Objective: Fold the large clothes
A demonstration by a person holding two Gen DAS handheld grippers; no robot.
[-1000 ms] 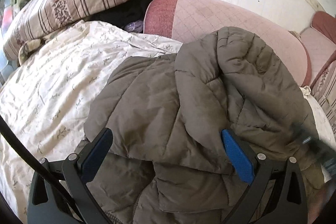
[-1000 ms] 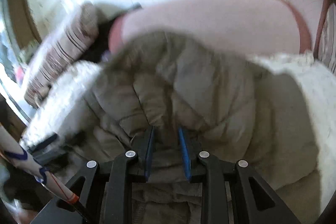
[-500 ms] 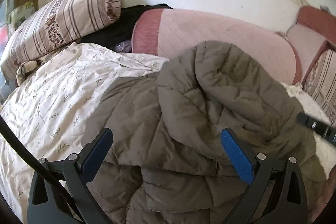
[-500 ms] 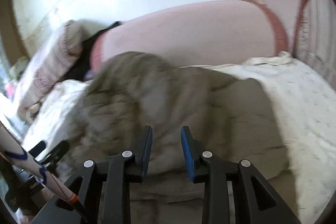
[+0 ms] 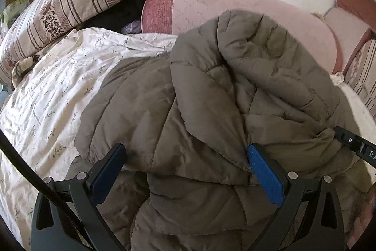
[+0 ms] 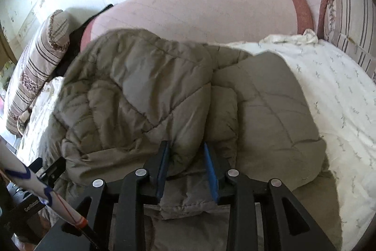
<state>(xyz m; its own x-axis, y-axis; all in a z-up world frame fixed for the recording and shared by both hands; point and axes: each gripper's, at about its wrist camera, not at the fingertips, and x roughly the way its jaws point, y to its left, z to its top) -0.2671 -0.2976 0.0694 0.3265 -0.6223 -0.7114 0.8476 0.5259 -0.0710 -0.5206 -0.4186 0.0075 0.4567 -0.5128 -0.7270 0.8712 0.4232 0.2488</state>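
Note:
A large olive-brown quilted puffer jacket lies bunched on a floral white bed sheet. One part is folded over the rest. My left gripper is open, its blue pads wide apart over the jacket's near edge, holding nothing. My right gripper is shut on a thick fold of the jacket between its blue pads. The right gripper's tip shows at the right edge of the left wrist view.
A pink padded headboard runs along the back against a white wall. A striped pillow lies at the back left, another at the far right. A dark garment sits between pillow and headboard.
My right gripper has pulled back with the jacket fold, dragging it over toward the left. The left gripper stays open and has barely moved.

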